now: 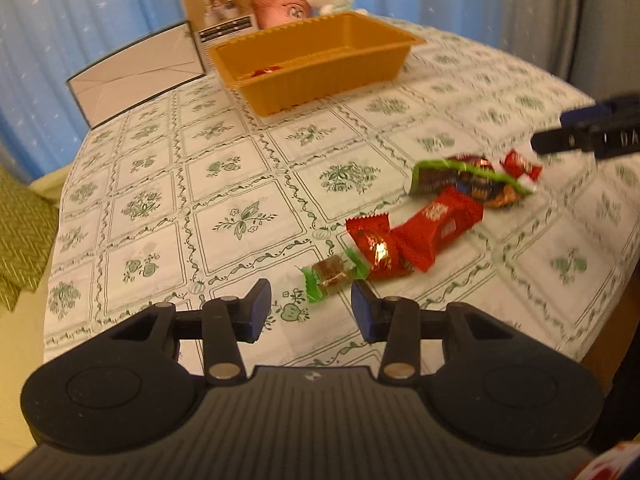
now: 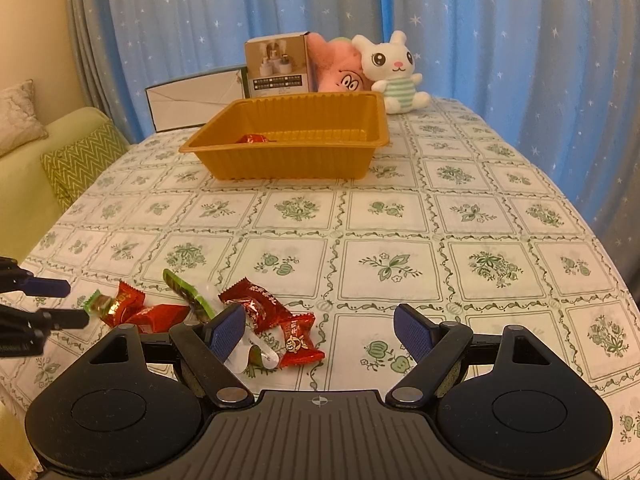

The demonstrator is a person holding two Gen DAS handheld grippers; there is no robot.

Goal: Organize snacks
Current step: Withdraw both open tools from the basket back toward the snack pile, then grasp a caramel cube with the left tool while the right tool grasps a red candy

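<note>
The left gripper (image 1: 311, 304) hangs with jaws partly apart and nothing between them, just short of the green-wrapped candy (image 1: 330, 279). The right gripper (image 2: 318, 326) stands wide and empty; its left finger covers part of the snack pile (image 2: 256, 312) near the table's front edge. Wrapper print is blurred, possibly Chinese characters. The orange tray (image 2: 280, 160) sits toward the far edge; its wall hides most of one red candy (image 2: 252, 138). Behind it, the box (image 2: 278, 66) label is unreadable.
</note>
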